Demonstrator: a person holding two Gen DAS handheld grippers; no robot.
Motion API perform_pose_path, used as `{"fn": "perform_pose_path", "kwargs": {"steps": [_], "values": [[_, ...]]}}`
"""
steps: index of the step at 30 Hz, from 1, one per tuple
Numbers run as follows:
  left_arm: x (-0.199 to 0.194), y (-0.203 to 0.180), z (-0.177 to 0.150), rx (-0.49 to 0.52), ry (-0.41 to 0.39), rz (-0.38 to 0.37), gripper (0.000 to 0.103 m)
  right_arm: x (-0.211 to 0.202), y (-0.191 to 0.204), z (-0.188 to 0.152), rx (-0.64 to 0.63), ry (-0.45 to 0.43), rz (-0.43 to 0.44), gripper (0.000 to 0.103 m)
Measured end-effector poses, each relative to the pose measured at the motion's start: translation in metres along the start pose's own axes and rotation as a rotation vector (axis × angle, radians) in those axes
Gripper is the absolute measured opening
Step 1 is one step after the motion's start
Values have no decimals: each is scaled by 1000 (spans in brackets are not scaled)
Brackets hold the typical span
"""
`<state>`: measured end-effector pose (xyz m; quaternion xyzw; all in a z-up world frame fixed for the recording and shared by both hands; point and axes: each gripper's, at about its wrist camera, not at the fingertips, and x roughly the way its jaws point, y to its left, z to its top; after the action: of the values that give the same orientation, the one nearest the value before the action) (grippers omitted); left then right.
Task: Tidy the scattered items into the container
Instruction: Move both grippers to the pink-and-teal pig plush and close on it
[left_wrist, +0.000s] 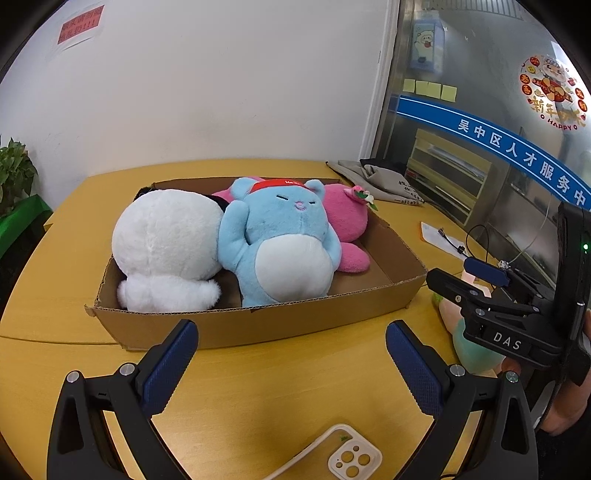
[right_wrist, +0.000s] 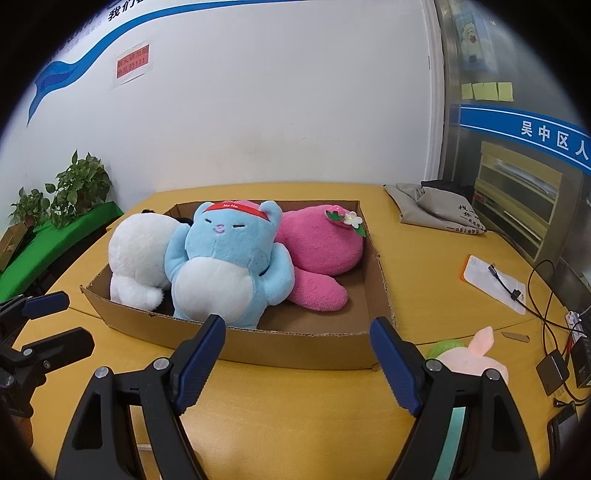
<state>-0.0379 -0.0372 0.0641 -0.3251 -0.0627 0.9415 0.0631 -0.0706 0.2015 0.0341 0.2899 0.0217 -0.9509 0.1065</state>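
A shallow cardboard box (left_wrist: 258, 325) (right_wrist: 303, 347) stands on the yellow table. A white plush (left_wrist: 166, 240) (right_wrist: 136, 251), a blue plush with a red headband (left_wrist: 284, 243) (right_wrist: 225, 262) and a pink plush (left_wrist: 347, 218) (right_wrist: 321, 247) lie side by side in it. A small peach and green plush (right_wrist: 476, 354) (left_wrist: 461, 339) lies on the table right of the box, partly hidden by my right gripper. My left gripper (left_wrist: 291, 326) (right_wrist: 77, 319) is open and empty in front of the box. My right gripper (right_wrist: 298, 323) (left_wrist: 448, 271) is open too, with nothing between its fingers.
A clear phone case (left_wrist: 354, 458) and a white cable lie at the near table edge. At the back right lies a grey cloth bag (right_wrist: 436, 210). A paper sheet (right_wrist: 491, 280), cables and chargers (right_wrist: 554, 369) sit at the right. Potted plants (right_wrist: 77, 188) stand at the left.
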Motion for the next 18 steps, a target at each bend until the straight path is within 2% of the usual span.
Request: {"fn": "perform_pose_path", "kwargs": {"steps": [18], "values": [[10,-8,2,3,12,-6,103,-4,-8,-4,0,4,-5,81]]}}
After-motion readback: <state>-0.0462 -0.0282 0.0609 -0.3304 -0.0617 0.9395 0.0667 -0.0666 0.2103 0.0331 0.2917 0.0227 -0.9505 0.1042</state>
